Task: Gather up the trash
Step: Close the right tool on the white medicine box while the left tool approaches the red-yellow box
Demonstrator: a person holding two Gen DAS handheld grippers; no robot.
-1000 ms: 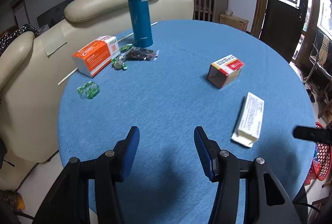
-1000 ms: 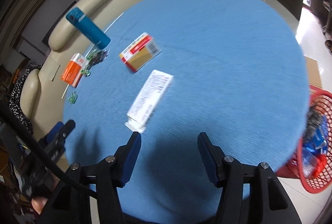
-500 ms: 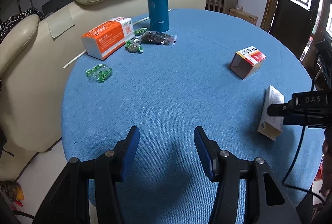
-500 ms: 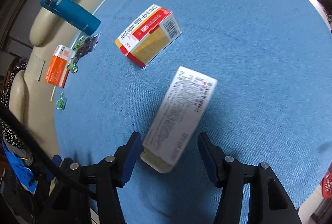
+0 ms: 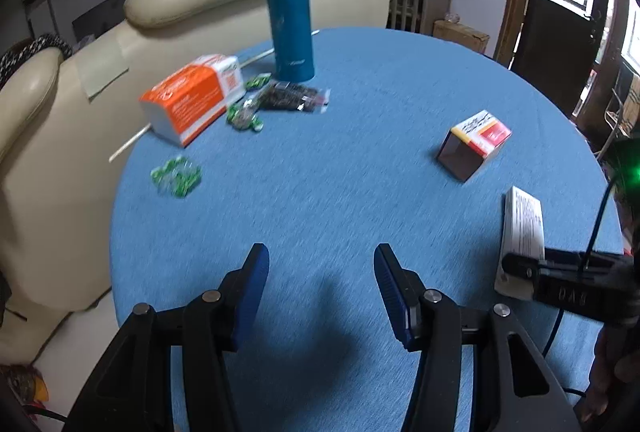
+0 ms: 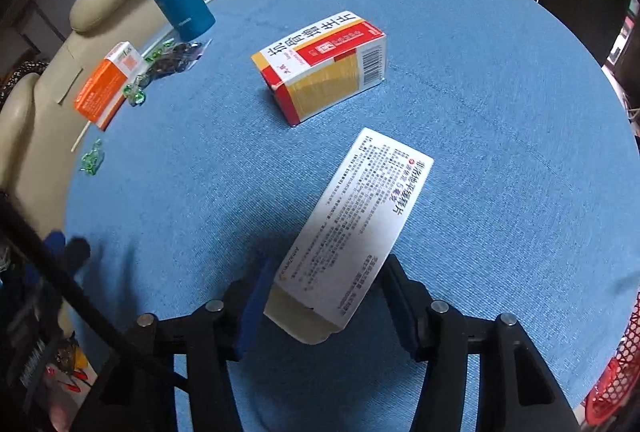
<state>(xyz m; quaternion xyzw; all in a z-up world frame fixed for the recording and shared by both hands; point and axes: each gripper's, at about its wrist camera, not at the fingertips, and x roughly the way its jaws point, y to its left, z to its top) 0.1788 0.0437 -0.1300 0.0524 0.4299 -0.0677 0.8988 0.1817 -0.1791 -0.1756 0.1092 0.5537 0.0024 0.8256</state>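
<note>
The round blue table [image 6: 500,79] fills both views, with a cream sofa [image 5: 60,119] behind its far edge. A teal flask [image 5: 291,13] stands upright at the far side, well ahead of the left gripper's fingers [image 5: 250,292]. An orange box [image 5: 192,99] lies just left of the flask, and a red-and-yellow box [image 6: 324,65] lies on its side ahead of the right gripper [image 6: 326,302], apart from everything else.

The white box [image 6: 360,224] lies flat on the table, its near end between the right fingers [image 6: 252,306]. Those fingers have just been closing around it; the left one sits against the box's side, but whether the right one presses on it cannot be told. In the left view the same box sits off to the right of the left gripper [image 5: 320,288], well apart from it.

The left gripper hangs over bare cloth with its fingers at a middling gap and nothing between them. A dark packet [image 5: 292,99] and green wrappers [image 5: 176,177] lie far ahead and left of them, near the orange box. A red basket [image 6: 616,384] shows at the right edge, beyond the table.
</note>
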